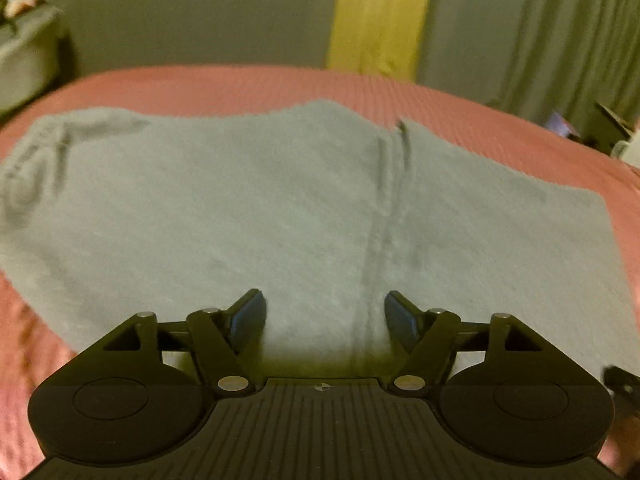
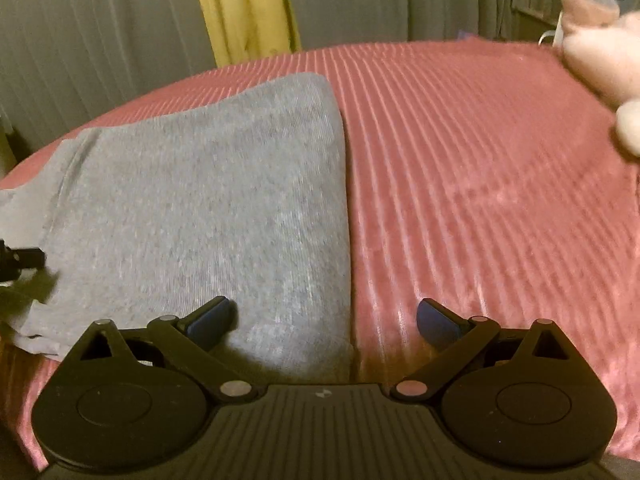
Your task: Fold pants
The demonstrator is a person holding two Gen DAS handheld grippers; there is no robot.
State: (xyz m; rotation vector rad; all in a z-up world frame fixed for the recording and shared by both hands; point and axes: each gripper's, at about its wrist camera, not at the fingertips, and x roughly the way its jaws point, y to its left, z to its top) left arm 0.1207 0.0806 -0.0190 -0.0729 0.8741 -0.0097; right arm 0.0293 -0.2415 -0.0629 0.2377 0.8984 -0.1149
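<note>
Both grippers are spread and empty. The left gripper (image 1: 325,316) hangs over the near edge of the grey pants (image 1: 280,200), pads clear of the cloth and nothing pinched. The right gripper (image 2: 325,320) straddles the pants' right-hand fold edge, with one pad over the fabric and the other over the bare pink bedspread (image 2: 480,180). The pants lie flat on the bed as a stacked, roughly rectangular bundle. At the near left in the right wrist view, several layers show at the edge (image 2: 36,340), so I'd judge at least one fold is done. A seam or crease (image 1: 384,216) runs near to far across the top layer. At the far left corner the cloth bunches (image 1: 36,168), probably the waistband or a cuff, but it's too blurred to tell. What's left: likely one more fold to compact it, plus smoothing that bunched corner. Beyond the far edge of the bed are curtains (image 1: 380,16), and a pale plush toy (image 2: 600,52) sits at the far right corner.
</note>
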